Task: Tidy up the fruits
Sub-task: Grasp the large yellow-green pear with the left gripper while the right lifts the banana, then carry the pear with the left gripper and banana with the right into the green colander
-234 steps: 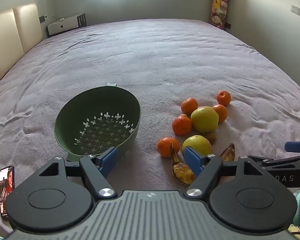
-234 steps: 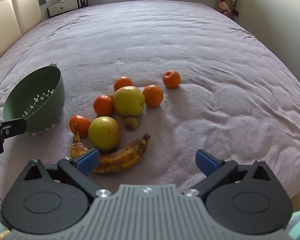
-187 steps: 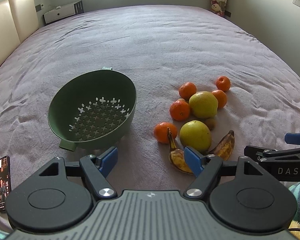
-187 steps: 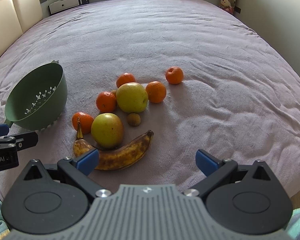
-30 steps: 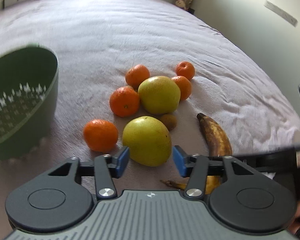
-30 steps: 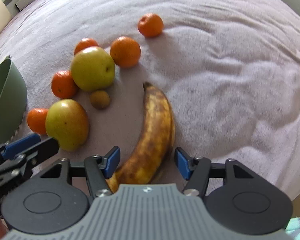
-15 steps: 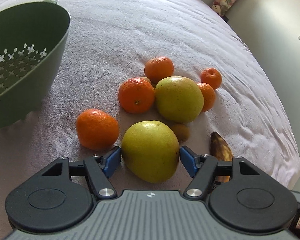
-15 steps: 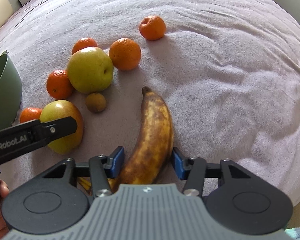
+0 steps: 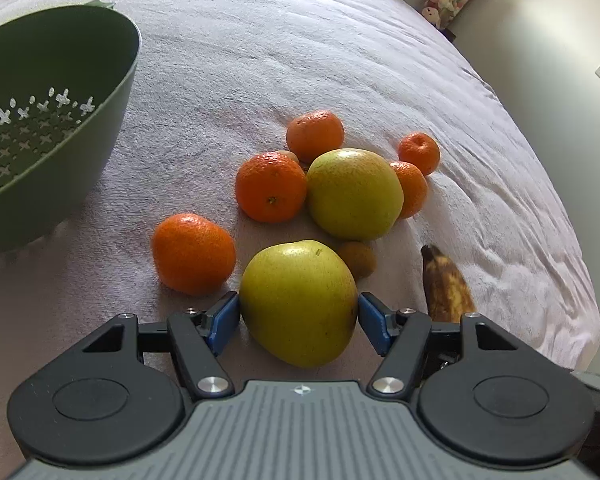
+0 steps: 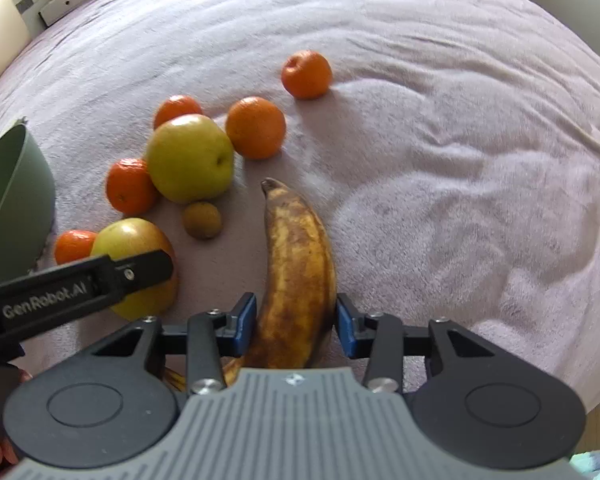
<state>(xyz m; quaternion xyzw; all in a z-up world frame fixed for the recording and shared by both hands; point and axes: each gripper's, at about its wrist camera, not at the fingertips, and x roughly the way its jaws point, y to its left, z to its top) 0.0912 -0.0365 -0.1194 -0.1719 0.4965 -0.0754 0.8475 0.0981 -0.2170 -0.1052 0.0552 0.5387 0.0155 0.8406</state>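
On a wide bed point(image 9: 340, 40) draped in a mauve blanket, a person is working two handheld grippers into a loose pile of fruit lying near the bed's near edge, with a green perforated colander point(image 9: 40, 128) sitting empty toward the left side. The left gripper point(image 9: 298, 316) is straddling the nearer of two yellow-green apples point(image 9: 296, 300), its jaws closing from a wide spread, blue pads just at the apple's flanks, though firm contact cannot be confirmed. The right gripper point(image 10: 296, 322) is bracketing an overripe banana point(image 10: 296, 264) near its stem end, its jaws narrowing, pads right beside the peel. The second apple point(image 9: 354, 194), five mandarins and a small brown fruit point(image 9: 358, 258) are waiting behind them. The step in hand appears to be a double pick-up; the next move likely calls for firm, gentle squeezes, then carrying both leftward to the colander.
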